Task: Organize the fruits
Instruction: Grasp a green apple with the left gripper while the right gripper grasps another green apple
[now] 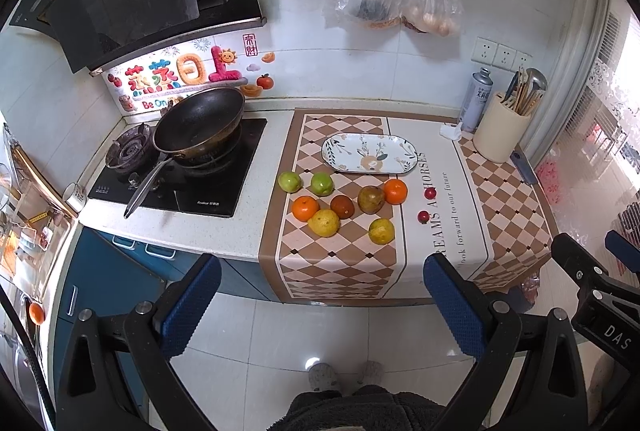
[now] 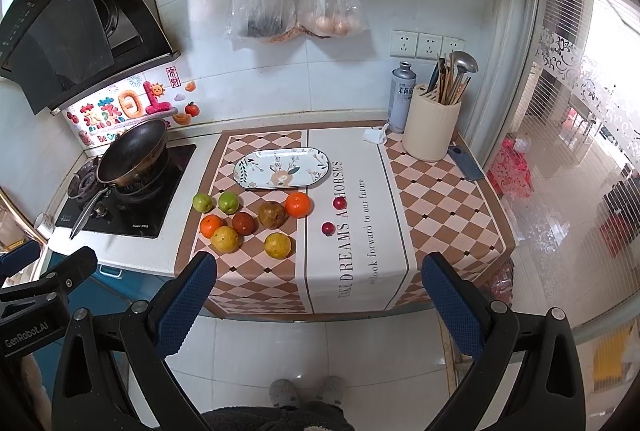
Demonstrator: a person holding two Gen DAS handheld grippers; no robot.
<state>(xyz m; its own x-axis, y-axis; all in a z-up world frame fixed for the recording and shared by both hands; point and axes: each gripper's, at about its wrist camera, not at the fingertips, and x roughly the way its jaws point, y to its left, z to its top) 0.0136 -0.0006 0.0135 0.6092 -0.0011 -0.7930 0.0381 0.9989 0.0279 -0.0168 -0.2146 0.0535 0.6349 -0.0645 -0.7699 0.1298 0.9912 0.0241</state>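
1. fingers on both my grippers stand wide apart and hold nothing; left gripper (image 1: 322,305) and right gripper (image 2: 320,305) hang out over the floor, short of the counter edge.
2. fruits (image 1: 344,205) lie loose on the checked mat (image 1: 340,271), ahead of both grippers and apart from them, clustered toward the stove side.
3. plate (image 1: 370,153) sits bare just behind the fruit, its long axis running side to side.
4. my judgement: the left gripper is nearer the yellow fruit (image 1: 323,222) and the orange (image 1: 305,208) touching it; the right is nearer the two small red fruits (image 2: 333,215).
5. wok (image 1: 200,125) handle juts out to the left, clear of the fruit; nothing blocks a straight reach.
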